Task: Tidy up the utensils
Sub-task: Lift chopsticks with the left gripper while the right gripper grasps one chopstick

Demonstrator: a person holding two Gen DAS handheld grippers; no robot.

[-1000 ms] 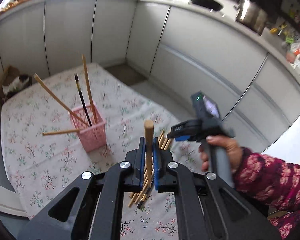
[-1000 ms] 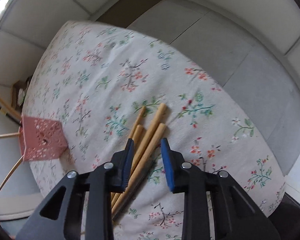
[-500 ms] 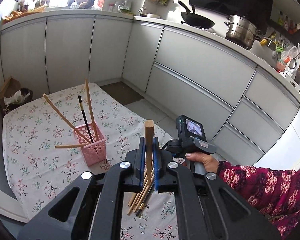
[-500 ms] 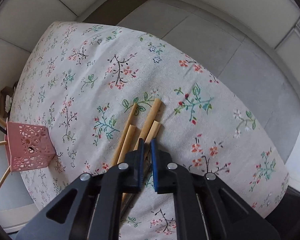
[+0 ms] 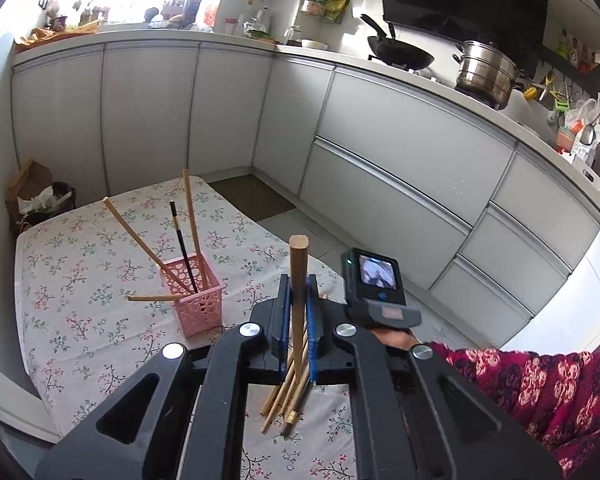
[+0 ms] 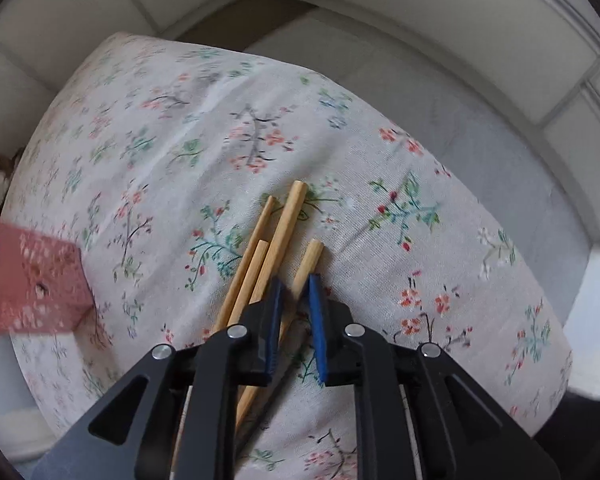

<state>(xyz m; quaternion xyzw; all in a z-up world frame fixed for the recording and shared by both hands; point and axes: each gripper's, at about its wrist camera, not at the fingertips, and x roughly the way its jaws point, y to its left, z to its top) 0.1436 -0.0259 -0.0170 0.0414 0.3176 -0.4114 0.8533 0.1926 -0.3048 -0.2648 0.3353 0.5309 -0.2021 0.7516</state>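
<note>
The left gripper (image 5: 296, 320) has its blue fingers (image 5: 283, 322) pinching one wooden chopstick (image 5: 298, 280), which stands upright between them above the near part of the counter (image 5: 80, 280). The right gripper (image 6: 294, 312) points steeply down over the loose chopsticks (image 6: 276, 236); its fingers (image 6: 315, 320) are opening, with the shortest stick of the heap lying in the narrow gap between them, and whether the pads press on it cannot be told. That heap lies on the floral cloth at the near right, several sticks fanned together with a dark one partly hidden beneath. Farther left stands the pink basket (image 5: 194, 300), already holding three or four chopsticks that lean out at different angles. The sorting looks under way but unfinished: one stick is lifted and awaits the basket, and the heap remains to be moved.
</note>
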